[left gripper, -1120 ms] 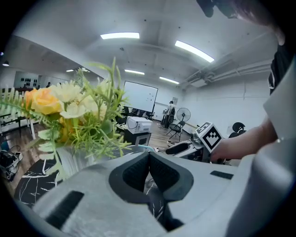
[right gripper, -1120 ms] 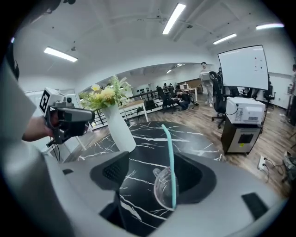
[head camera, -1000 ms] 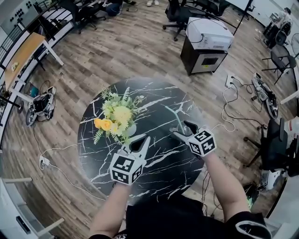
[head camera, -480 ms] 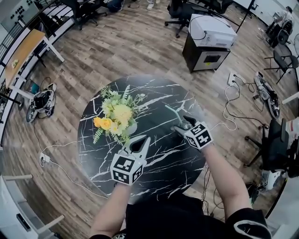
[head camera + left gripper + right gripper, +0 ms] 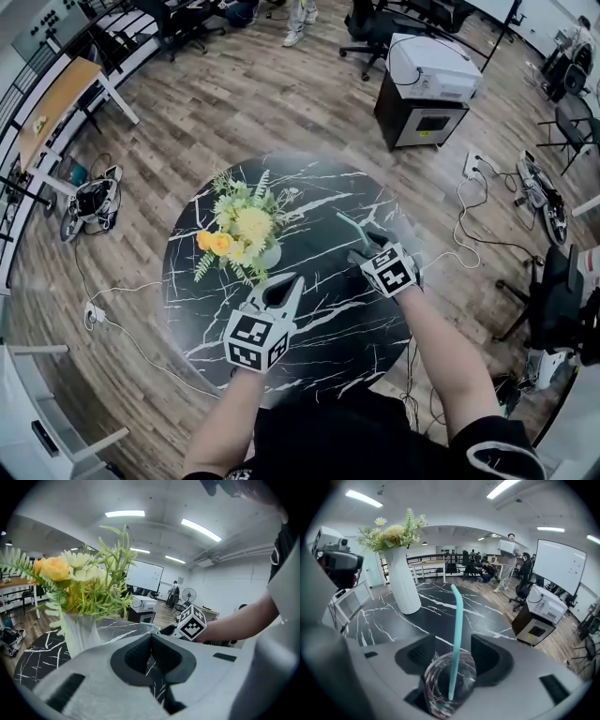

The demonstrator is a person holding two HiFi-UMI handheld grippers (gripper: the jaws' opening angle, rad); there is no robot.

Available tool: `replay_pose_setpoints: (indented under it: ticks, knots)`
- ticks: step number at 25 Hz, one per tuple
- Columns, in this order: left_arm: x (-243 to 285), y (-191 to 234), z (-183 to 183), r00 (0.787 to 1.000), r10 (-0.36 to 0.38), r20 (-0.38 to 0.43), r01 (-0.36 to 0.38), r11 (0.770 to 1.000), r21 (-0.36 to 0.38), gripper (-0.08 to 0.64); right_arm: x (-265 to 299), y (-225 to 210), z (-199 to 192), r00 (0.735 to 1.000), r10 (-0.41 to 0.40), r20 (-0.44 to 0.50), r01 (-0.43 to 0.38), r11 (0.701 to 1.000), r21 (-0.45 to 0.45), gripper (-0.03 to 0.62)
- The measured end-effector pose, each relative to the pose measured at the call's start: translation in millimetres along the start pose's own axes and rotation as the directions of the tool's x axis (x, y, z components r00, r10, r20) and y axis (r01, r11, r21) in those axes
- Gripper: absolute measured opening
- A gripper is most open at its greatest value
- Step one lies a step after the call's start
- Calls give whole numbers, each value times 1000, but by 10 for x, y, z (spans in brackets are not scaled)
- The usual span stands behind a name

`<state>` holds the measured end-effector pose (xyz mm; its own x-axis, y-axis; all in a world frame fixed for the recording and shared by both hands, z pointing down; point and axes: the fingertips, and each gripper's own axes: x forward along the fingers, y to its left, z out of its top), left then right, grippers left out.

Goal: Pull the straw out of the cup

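Note:
A clear plastic cup (image 5: 440, 691) stands on the round black marble table (image 5: 328, 319) with a teal bent straw (image 5: 457, 625) upright in it. My right gripper (image 5: 453, 651) reaches down round the cup. Its jaws have just been closing, with the cup between them, and I see no pad pressing on it. In the head view the straw (image 5: 349, 223) sticks out past the right gripper (image 5: 366, 246), which hides most of the cup. My left gripper (image 5: 293, 279) hovers shut and empty at the table's middle, left of the cup. From the left gripper (image 5: 151, 637) the straw's tip (image 5: 151, 626) shows just ahead.
A white vase of yellow flowers (image 5: 246, 234) stands on the table's left half, close to the left gripper. A printer on a black cabinet (image 5: 427, 80) sits beyond the table. Cables and a power strip (image 5: 469, 164) lie on the floor at the right. Desks and chairs line the far room.
The right gripper has sunk a little round the cup and its jaws have narrowed. The left gripper has stayed where it was.

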<state>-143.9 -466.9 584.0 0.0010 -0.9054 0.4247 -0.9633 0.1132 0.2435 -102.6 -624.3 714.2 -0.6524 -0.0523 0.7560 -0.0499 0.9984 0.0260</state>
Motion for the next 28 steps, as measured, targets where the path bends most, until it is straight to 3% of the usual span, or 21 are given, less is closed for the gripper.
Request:
replay_pose_setpoints:
  ticks: [4, 7, 18, 28]
  knots:
    - [-80, 6, 27, 1000, 26, 6, -26, 1000, 3, 11, -37, -46, 22, 999, -49, 20, 49, 999, 1, 159]
    - [-166, -28, 52, 999, 50, 17, -50, 999, -7, 11, -97, -73, 32, 998, -50, 46, 49, 999, 19, 46]
    - [-608, -307, 365, 990, 114, 79, -114, 993, -4, 11, -752, 89, 337, 983, 22, 184, -23, 1000, 6, 39]
    - [-1508, -27, 606, 984, 82, 155, -88, 996, 33, 11, -1531, 713, 927, 949, -23, 314, 14, 999, 31, 37]
